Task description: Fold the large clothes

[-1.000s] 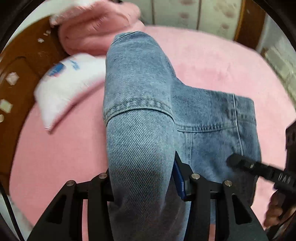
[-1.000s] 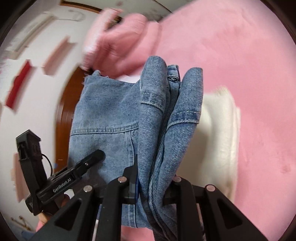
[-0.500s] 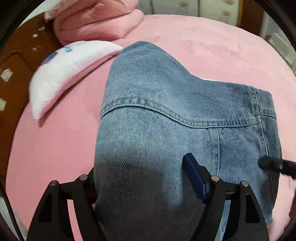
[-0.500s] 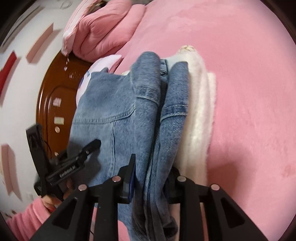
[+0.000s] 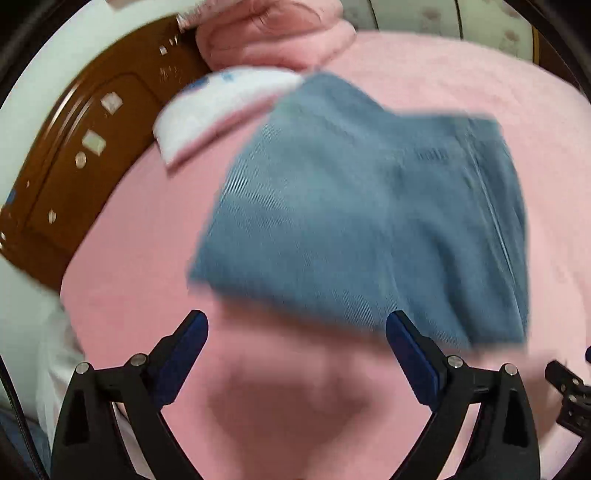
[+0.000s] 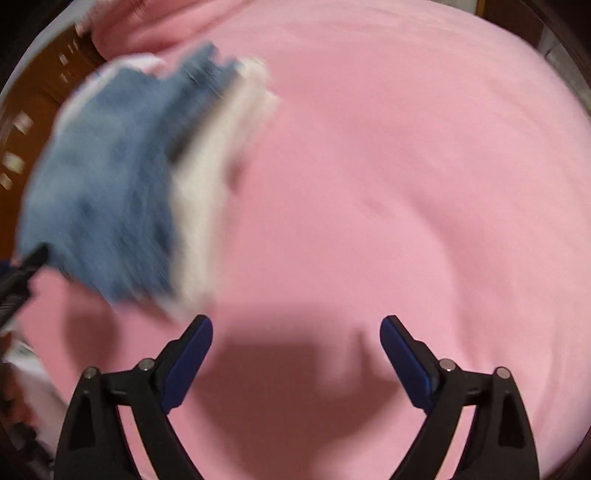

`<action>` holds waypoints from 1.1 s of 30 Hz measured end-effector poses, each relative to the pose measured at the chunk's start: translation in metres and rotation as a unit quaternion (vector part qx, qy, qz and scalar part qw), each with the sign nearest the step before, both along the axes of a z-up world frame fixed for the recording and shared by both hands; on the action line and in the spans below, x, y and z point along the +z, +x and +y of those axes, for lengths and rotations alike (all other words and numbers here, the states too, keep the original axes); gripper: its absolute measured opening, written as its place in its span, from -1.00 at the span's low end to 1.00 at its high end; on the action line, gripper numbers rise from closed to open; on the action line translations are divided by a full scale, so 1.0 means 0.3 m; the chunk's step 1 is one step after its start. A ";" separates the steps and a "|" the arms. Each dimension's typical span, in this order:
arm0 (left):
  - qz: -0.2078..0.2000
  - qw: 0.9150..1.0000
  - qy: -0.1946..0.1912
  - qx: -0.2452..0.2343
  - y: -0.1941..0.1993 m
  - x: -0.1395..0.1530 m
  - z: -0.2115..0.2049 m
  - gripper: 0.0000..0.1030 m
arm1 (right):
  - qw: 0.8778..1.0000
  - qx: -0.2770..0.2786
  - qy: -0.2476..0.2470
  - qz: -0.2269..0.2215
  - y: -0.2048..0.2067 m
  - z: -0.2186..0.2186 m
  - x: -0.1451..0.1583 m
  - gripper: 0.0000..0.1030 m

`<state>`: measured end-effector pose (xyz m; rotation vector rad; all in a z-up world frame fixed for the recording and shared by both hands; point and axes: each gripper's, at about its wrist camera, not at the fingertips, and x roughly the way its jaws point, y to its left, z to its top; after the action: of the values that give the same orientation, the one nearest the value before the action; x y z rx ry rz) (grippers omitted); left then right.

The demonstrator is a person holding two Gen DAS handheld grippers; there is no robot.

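Note:
The folded blue jeans (image 5: 362,221) lie flat on the pink bed (image 5: 480,81), blurred by motion. In the right wrist view the jeans (image 6: 107,192) rest on a folded white garment (image 6: 207,177) at the left. My left gripper (image 5: 297,325) is open and empty, just in front of the jeans' near edge. My right gripper (image 6: 295,328) is open and empty over bare pink bedding, to the right of the pile. The right gripper's tip (image 5: 565,384) shows at the lower right of the left wrist view.
A white pillow (image 5: 221,103) and a pink quilt (image 5: 273,33) lie beyond the jeans by the brown wooden headboard (image 5: 74,155). Pink bedding (image 6: 406,166) fills the right side.
Both grippers have let go of the jeans and opened. The jeans have dropped flat onto the white garment, and both grippers have drawn back from them.

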<state>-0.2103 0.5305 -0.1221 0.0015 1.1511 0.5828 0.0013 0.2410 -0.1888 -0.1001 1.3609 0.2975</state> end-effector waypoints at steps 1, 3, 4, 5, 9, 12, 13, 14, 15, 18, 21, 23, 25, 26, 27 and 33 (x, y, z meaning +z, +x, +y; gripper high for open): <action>0.019 1.000 -0.014 0.000 -0.043 -0.014 -0.048 0.87 | 1.000 0.001 -0.013 0.005 -0.027 -0.025 -0.007 0.87; 0.043 0.997 -0.056 -0.002 -0.130 -0.026 -0.150 0.87 | 0.999 0.006 -0.039 0.025 -0.108 -0.104 -0.025 0.87; 0.049 0.996 -0.076 -0.004 -0.164 -0.029 -0.193 0.87 | 0.998 0.010 -0.053 0.044 -0.164 -0.159 -0.036 0.88; 0.054 0.994 -0.092 -0.007 -0.193 -0.029 -0.235 0.87 | 0.996 0.012 -0.062 0.055 -0.202 -0.199 -0.041 0.88; 0.064 0.987 -0.143 -0.039 -0.304 0.026 -0.475 0.87 | 0.989 -0.022 -0.102 0.107 -0.365 -0.413 -0.035 0.88; 0.071 0.978 -0.188 -0.054 -0.348 0.062 -0.629 0.87 | 0.979 -0.095 -0.113 0.142 -0.475 -0.637 0.010 0.89; 0.075 0.975 -0.202 -0.061 -0.364 0.075 -0.697 0.87 | 0.975 -0.120 -0.111 0.148 -0.500 -0.708 0.026 0.90; 0.080 0.972 -0.209 -0.068 -0.378 0.087 -0.765 0.87 | 0.972 -0.145 -0.107 0.153 -0.524 -0.786 0.042 0.90; 0.085 0.971 -0.212 -0.071 -0.378 0.095 -0.802 0.87 | 0.968 -0.167 -0.104 0.156 -0.542 -0.851 0.058 0.90; 0.107 0.961 -0.243 -0.078 -0.391 0.143 -0.968 0.87 | 0.959 -0.220 -0.124 0.129 -0.585 -1.030 0.141 0.90; 0.106 0.956 -0.256 -0.092 -0.350 0.231 -1.118 0.87 | 0.957 -0.258 -0.115 0.071 -0.626 -1.207 0.269 0.90; 0.092 0.961 -0.229 -0.123 -0.330 0.312 -1.270 0.87 | 0.956 -0.269 -0.101 0.054 -0.639 -1.312 0.339 0.90; 0.085 0.964 -0.205 -0.144 -0.309 0.380 -1.387 0.87 | 0.960 -0.260 -0.091 0.054 -0.644 -1.407 0.381 0.90; 0.078 0.966 -0.199 -0.148 -0.299 0.410 -1.439 0.87 | 0.963 -0.247 -0.088 0.055 -0.634 -1.447 0.403 0.90; 0.066 0.967 -0.198 -0.148 -0.291 0.445 -1.496 0.87 | 0.967 -0.235 -0.086 0.051 -0.644 -1.510 0.418 0.90; 0.033 0.959 -0.201 -0.197 -0.249 0.605 -1.817 0.87 | 0.985 -0.168 -0.040 -0.012 -0.607 -1.724 0.613 0.91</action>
<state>-0.2850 -0.0144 0.0594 -0.0968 1.2756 -0.0096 -0.1808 -0.2761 -0.0049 0.0602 1.3407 -0.0420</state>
